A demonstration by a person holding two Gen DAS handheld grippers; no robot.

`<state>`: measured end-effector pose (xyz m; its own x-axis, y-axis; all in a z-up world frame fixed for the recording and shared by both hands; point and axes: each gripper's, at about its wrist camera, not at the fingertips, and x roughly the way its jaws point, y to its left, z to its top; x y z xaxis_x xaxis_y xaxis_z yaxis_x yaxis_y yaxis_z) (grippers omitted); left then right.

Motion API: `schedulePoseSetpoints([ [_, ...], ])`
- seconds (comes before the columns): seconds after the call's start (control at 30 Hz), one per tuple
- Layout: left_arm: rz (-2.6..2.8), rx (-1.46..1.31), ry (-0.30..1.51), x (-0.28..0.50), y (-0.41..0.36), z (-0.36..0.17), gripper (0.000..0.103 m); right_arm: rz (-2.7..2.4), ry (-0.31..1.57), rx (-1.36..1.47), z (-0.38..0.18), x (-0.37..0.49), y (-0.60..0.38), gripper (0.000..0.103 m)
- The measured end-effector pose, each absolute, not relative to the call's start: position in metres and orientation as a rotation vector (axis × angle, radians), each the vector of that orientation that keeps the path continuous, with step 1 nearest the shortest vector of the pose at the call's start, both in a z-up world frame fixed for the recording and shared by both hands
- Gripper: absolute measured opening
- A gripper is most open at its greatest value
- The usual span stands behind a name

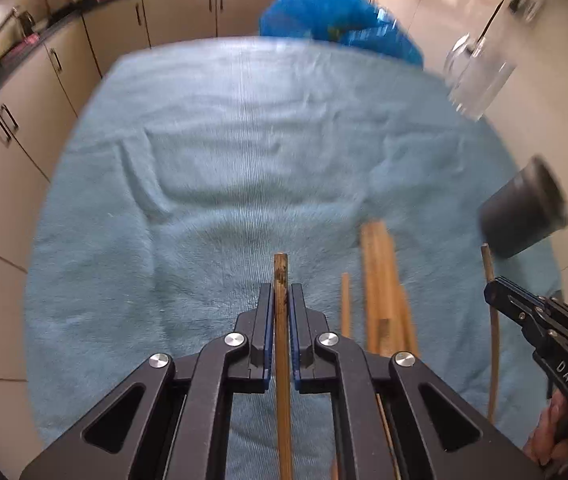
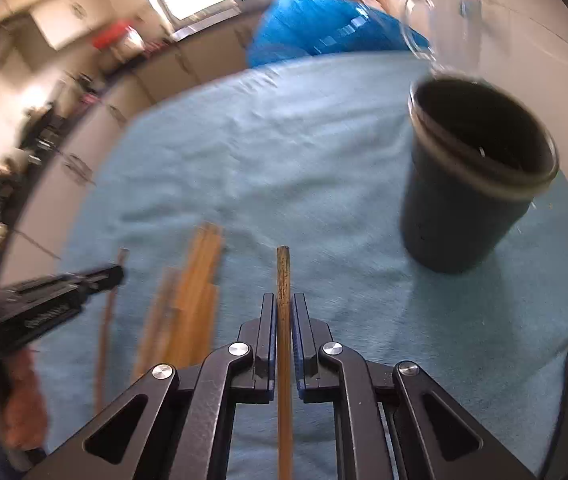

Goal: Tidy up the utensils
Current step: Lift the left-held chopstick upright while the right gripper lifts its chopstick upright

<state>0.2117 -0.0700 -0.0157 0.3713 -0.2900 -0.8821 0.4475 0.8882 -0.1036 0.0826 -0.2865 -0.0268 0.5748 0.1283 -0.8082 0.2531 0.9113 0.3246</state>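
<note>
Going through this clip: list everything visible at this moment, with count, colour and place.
blue towel: one, light blue, covers the table.
dark cup: one, dark with a pale rim band, upright at the towel's right side.
loose chopsticks: several, light wood, lying together on the towel between the grippers; exact count unclear.
blue bag: one, bright blue, beyond the far edge.
clear glass: one, transparent, far right, blurred.
cabinets: beige, along the left.
left gripper: black, shut on one brown chopstick.
right gripper: black, shut on another chopstick.
hand: partly visible, holding the right gripper.
</note>
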Motion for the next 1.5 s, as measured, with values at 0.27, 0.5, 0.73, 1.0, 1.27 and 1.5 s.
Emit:
schedulePoseSetpoints([
  [0.27,-0.473,0.087,0.868,0.158,-0.043,0.057,0.007,0.041,0.713,0.452,0.028,0.034,-0.286,0.008],
  [0.5,-0.501,0.074,0.768,0.116,-0.042,0.093,0.007,0.060,0.551,0.410,0.053,0.004,-0.279,0.008],
  [0.73,-0.515,0.086,0.731,0.093,-0.047,0.107,0.007,0.072,0.455,0.367,0.073,-0.025,-0.277,0.008],
  [1.0,-0.549,0.067,0.720,0.085,-0.057,0.122,0.007,0.063,0.392,0.371,0.087,-0.046,-0.287,0.008],
  [1.27,-0.586,0.076,0.719,0.081,-0.080,0.136,0.007,0.041,0.328,0.389,0.109,-0.059,-0.310,0.008],
  [1.5,-0.643,0.085,0.701,0.085,-0.114,0.162,0.007,0.001,0.263,0.399,0.133,-0.059,-0.338,0.008],
])
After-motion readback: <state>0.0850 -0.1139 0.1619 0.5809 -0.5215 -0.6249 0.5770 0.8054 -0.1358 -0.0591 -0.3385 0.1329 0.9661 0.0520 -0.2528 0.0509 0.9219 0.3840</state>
